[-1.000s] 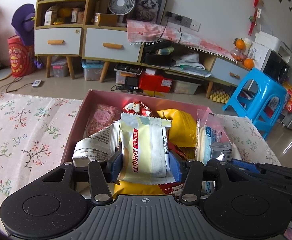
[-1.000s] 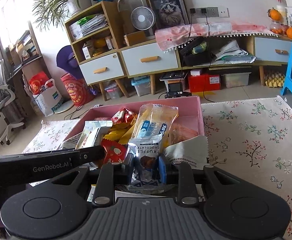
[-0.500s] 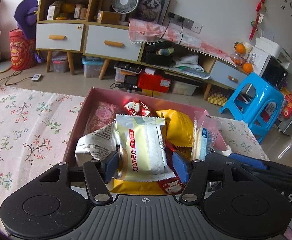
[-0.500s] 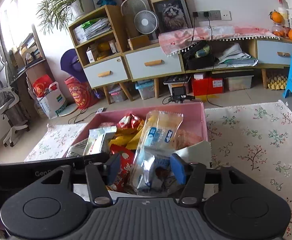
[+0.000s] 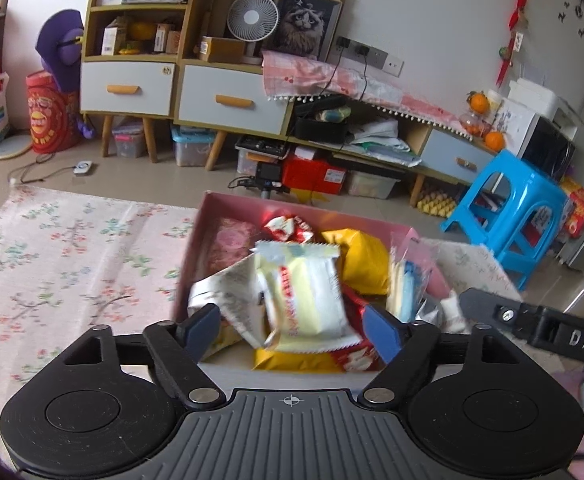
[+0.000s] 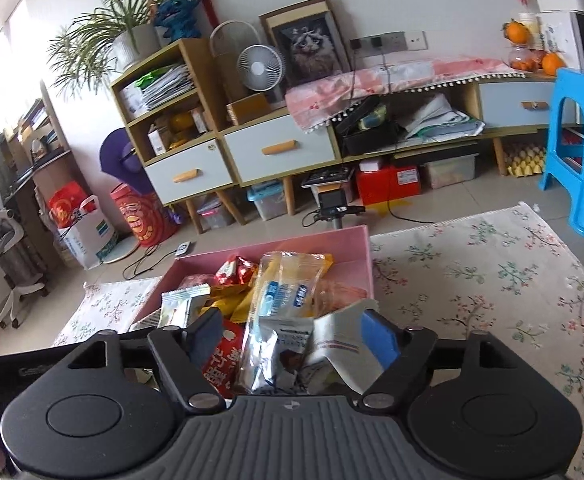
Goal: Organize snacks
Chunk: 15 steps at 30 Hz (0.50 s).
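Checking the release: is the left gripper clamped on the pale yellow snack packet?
No: the left gripper is open, both pads clear of the pale yellow snack packet lying in the pink box.

Pink box (image 5: 228, 205) on the floral desk cloth, open on top, filled with snack packets. Pale yellow packet (image 5: 304, 292) with red print lying tilted on top of the pile, blurred. At its 9 o'clock, a white printed packet (image 5: 228, 292); at 1 o'clock, a yellow bag (image 5: 362, 256); at 12 o'clock, a red and white wrapper (image 5: 288, 228). At 3 o'clock, a clear packet with blue label (image 6: 288, 292), leaning upright. Silver chocolate packet (image 6: 280, 356) at the near edge.
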Tool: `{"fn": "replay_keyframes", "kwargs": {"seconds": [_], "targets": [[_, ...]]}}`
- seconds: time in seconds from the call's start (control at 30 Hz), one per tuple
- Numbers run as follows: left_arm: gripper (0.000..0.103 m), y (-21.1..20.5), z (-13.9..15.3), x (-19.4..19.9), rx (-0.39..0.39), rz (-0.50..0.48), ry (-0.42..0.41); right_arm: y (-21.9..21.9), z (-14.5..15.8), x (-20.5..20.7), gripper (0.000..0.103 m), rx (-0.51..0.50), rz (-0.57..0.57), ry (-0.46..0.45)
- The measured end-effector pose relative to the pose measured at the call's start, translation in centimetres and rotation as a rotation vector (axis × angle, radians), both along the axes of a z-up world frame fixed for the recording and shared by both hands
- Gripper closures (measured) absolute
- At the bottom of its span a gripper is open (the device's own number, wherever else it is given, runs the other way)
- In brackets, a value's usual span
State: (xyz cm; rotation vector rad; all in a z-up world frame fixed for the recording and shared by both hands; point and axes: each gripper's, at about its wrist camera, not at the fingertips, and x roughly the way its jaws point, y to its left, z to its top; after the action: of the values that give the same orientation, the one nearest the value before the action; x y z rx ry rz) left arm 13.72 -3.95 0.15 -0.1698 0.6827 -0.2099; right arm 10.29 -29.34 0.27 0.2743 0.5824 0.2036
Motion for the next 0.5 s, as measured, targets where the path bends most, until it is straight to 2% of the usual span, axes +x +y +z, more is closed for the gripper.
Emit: {"fn": "replay_keyframes", "kwargs": {"seconds": [0.2, 0.5], "targets": [[0.011, 1.8, -0.3, -2.1, 0.055, 0.002, 0.048, 0.3, -0.2, -1.4, 0.021, -0.061, -0.057, 0.042], [0.007, 4.1, -1.8, -6.2, 0.122, 0.028, 0.164, 2.2, -1.2, -4.4, 0.016, -0.134, -0.082, 0.173]]}}
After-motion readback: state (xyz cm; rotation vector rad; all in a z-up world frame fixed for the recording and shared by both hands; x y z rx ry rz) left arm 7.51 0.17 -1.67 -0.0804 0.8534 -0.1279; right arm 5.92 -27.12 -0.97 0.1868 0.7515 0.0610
